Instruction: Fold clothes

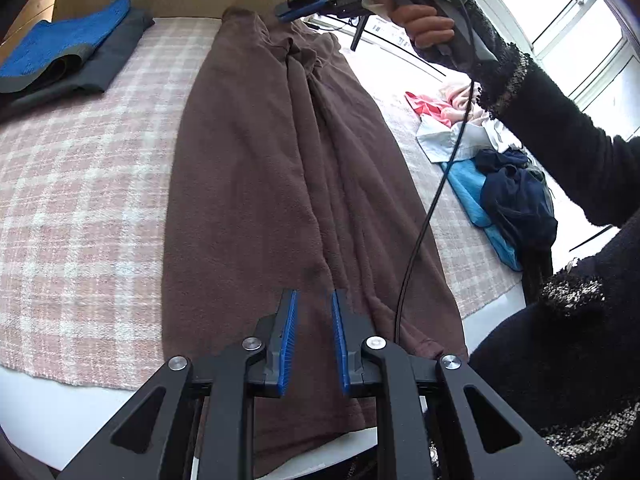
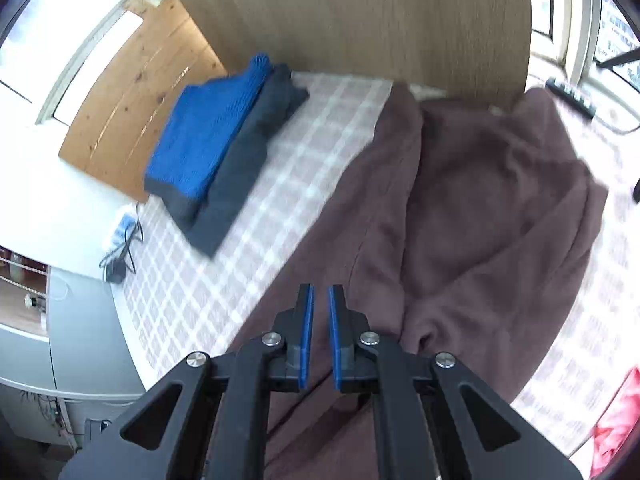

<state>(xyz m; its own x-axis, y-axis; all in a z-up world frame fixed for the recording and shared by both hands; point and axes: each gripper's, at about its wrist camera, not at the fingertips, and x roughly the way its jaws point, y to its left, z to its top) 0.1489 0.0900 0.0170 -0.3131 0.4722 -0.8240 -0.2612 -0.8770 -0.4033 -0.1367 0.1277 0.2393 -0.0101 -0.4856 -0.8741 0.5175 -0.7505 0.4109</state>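
Note:
A long brown fleecy cloth (image 1: 260, 160) lies lengthwise on the pink plaid cover (image 1: 80, 184), folded along its length with creases down the middle. Its near end hangs over the table edge. My left gripper (image 1: 315, 300) is over that near end, open, with nothing between its blue pads. A hand holds my right gripper (image 1: 285, 12) in the air above the cloth's far end. In the right wrist view the right gripper (image 2: 320, 296) hovers over the brown cloth (image 2: 480, 208), jaws a narrow gap apart and empty.
A folded blue towel (image 1: 68, 44) on a dark grey garment (image 1: 116, 52) sits at the far left, also seen as a blue stack (image 2: 208, 136). A loose pile of clothes (image 1: 500, 176) lies right. A black cable (image 1: 424, 216) hangs across. A wooden board (image 2: 360, 20) stands behind.

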